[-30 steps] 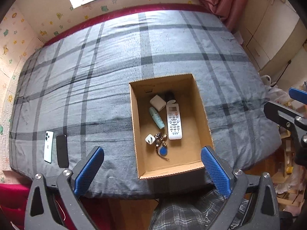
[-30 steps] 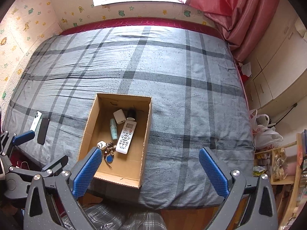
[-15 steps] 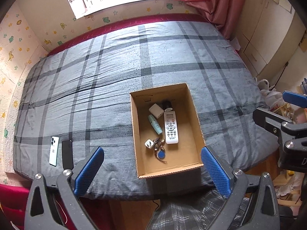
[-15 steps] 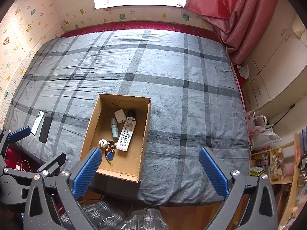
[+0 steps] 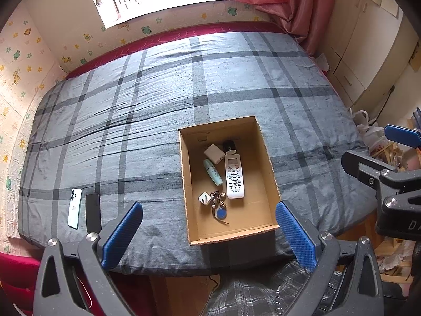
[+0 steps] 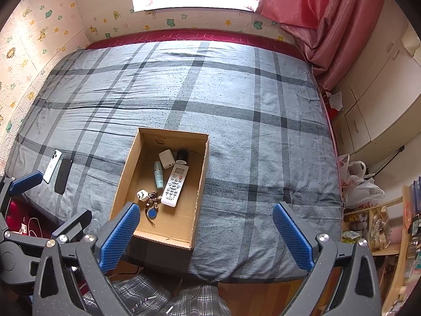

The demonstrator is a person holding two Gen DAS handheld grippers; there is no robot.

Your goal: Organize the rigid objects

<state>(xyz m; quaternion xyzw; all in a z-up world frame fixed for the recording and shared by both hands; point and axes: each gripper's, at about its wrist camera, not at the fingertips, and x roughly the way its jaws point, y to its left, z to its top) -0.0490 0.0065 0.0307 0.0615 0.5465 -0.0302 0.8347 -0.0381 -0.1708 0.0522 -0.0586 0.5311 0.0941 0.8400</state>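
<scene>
Both grippers are held above the near edge of the bed [image 5: 147,100], clear of every object. The left gripper [image 5: 209,233] has its jaws spread wide and holds nothing. The right gripper [image 6: 206,235] likewise has its jaws wide apart and empty; in the left wrist view it appears at 3 o'clock [image 5: 394,158].

The cardboard box [image 5: 268,158] sits open-topped on the grey plaid cover, near the bed's front edge. In the left wrist view it lies between the two blue pads; in the right wrist view it lies at 10 o'clock from frame centre [image 6: 202,168].

Box contents:
- White remote control [image 5: 234,176], lying flat, lengthwise along the box.
- Mint-green tube [image 5: 212,172], just beside the remote, at its 9 o'clock.
- White square adapter [image 5: 214,153], at the tube's 12 o'clock end.
- Black cylindrical item [image 5: 229,146], touching the remote's far end.
- Small white plug [image 5: 204,199] and key bunch with blue tag [image 5: 219,208], adjacent, at the remote's 7 o'clock.

Outside the box, at 9 o'clock on the cover: a white phone [image 5: 74,208] and a black phone [image 5: 93,212], side by side, parallel, well apart from the box.
</scene>
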